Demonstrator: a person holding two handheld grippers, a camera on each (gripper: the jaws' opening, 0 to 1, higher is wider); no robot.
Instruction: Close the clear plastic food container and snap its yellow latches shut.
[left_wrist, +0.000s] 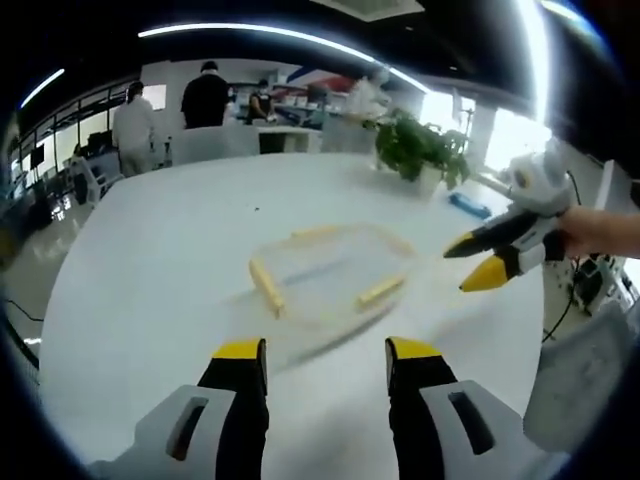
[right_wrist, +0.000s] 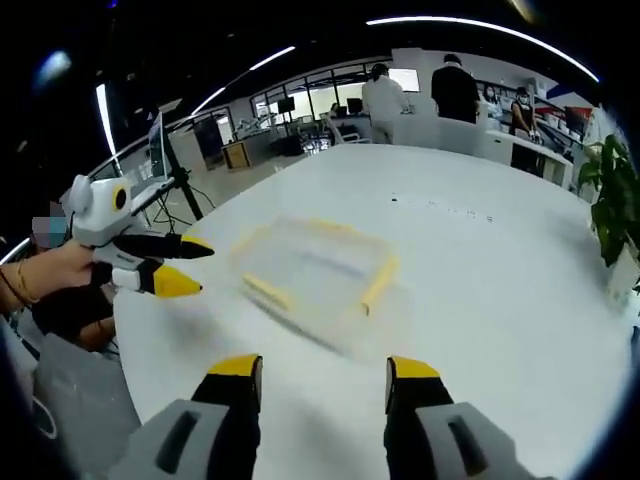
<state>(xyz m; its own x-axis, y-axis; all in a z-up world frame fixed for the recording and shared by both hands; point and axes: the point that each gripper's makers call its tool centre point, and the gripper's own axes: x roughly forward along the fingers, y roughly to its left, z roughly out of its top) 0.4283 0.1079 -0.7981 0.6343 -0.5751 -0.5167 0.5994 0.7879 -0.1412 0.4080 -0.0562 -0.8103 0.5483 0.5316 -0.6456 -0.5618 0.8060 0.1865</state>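
The clear container (left_wrist: 330, 275) (right_wrist: 320, 275) is lying blurred mid-bench (left_wrist: 180, 260), its long axis slanting across both views. Left tongs (left_wrist: 327, 365) (right_wrist: 193, 266) and right tongs (right_wrist: 325, 382) (left_wrist: 478, 258) are hovering released, jaws parted, touching nothing.

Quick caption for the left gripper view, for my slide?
Open left gripper faces the clear container with yellow latches on the white table; right gripper approaches, open.
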